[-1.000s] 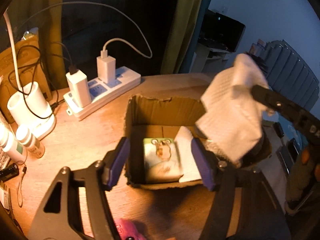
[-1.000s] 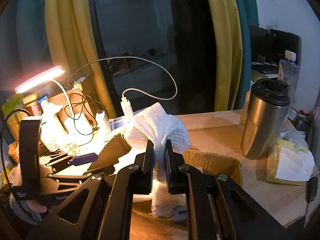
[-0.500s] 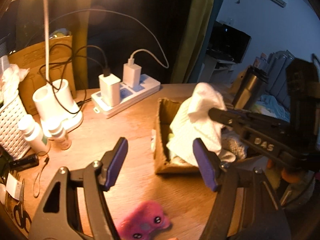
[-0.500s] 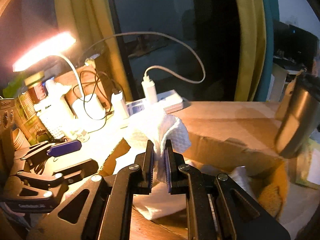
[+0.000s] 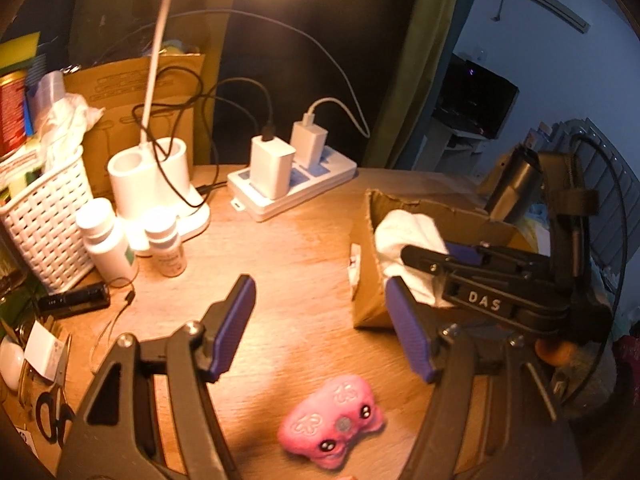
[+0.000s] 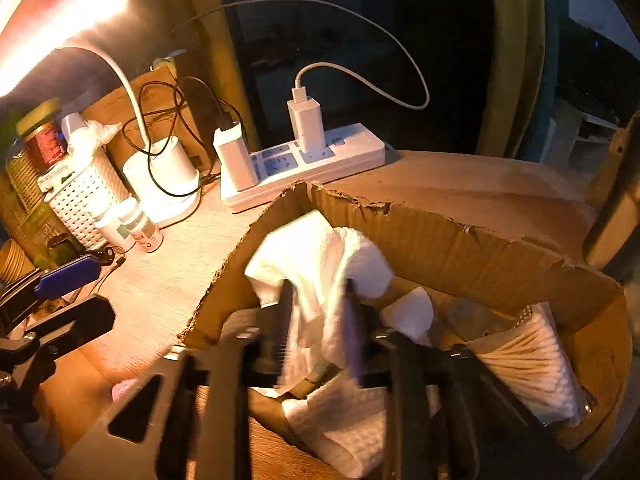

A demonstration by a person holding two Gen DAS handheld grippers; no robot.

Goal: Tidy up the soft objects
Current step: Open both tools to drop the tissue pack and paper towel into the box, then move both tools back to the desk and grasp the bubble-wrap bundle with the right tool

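Note:
A white waffle cloth [image 6: 320,256] hangs inside the open cardboard box [image 6: 440,236]. My right gripper [image 6: 318,320] is low in the box with its jaws parted and blurred, the cloth between them. In the left wrist view the cloth [image 5: 404,236] shows in the box [image 5: 368,280] with the right gripper over it. My left gripper [image 5: 324,340] is open and empty above the wooden desk. A pink plush toy [image 5: 332,420] lies on the desk just below it.
A white power strip [image 5: 292,184] with chargers, a lamp base [image 5: 156,184], two small bottles [image 5: 164,244], a white basket [image 5: 44,220] and scissors [image 5: 52,416] crowd the left. A pack of cotton swabs [image 6: 528,364] sits in the box. A steel tumbler [image 5: 516,184] stands behind.
My right gripper lowered the cloth into the box and its jaws have parted. My left gripper drew back and left, bringing the pink plush into view.

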